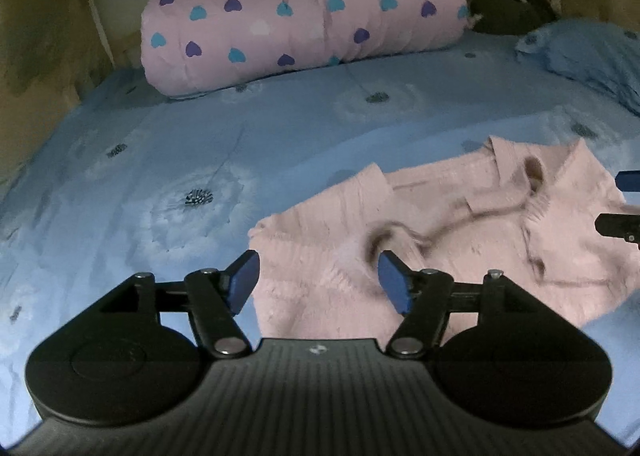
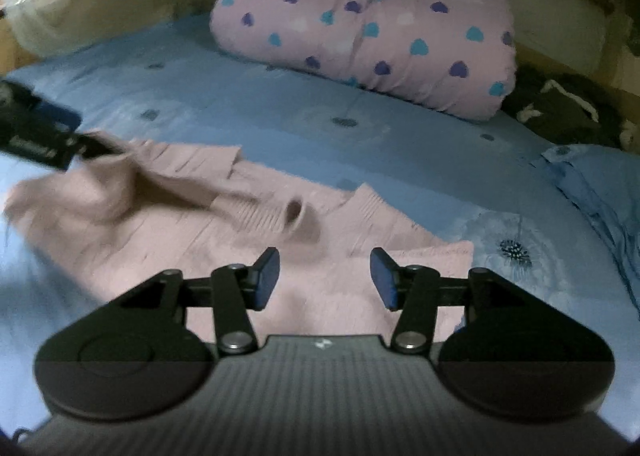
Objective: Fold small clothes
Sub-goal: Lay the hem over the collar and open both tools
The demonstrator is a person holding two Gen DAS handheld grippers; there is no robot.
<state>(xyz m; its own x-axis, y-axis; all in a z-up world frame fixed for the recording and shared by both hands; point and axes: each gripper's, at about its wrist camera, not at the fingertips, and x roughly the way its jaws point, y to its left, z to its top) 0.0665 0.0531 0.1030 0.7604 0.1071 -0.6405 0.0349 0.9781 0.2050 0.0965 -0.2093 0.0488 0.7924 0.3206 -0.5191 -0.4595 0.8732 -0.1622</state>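
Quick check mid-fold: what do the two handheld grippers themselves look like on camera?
The left gripper and right gripper look identical: black ribbed body with a small pale logo, two round black side housings, black linkage bars on silver pivot pins, and blue flat fingers. No cables or sleeves are visible.

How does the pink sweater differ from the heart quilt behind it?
The sweater is plain pink knit; the quilt is printed with purple and teal hearts. The sweater lies spread flat and rumpled; the quilt is rolled into a fat bundle. Both are pink and rest on the blue bed.
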